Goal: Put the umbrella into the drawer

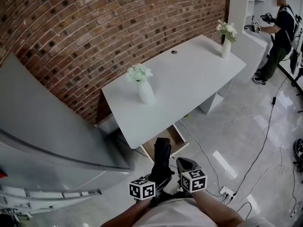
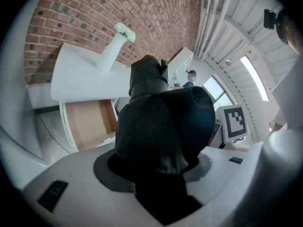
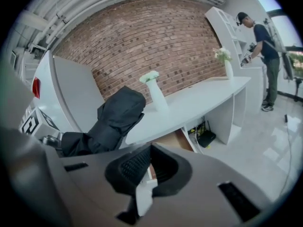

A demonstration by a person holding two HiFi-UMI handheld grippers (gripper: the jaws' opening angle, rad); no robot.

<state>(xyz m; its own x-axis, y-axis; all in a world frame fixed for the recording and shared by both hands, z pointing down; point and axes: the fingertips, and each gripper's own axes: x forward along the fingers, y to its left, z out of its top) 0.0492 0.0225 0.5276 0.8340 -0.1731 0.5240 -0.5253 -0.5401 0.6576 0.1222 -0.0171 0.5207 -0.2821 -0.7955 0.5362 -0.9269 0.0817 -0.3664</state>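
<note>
A folded black umbrella sticks forward from my left gripper, which is shut on its lower end. In the left gripper view the umbrella fills the middle and hides the jaws' tips. The open drawer with a pale wooden inside hangs under the white desk's near edge, just beyond the umbrella's tip; the drawer also shows at the left. My right gripper hovers beside the umbrella on the right, shut with nothing in it. The umbrella shows at its left.
On the white desk against a brick wall stand two white vases with flowers. A grey cabinet stands at the left. Cables and a power strip lie on the glossy floor. A person stands at the far right.
</note>
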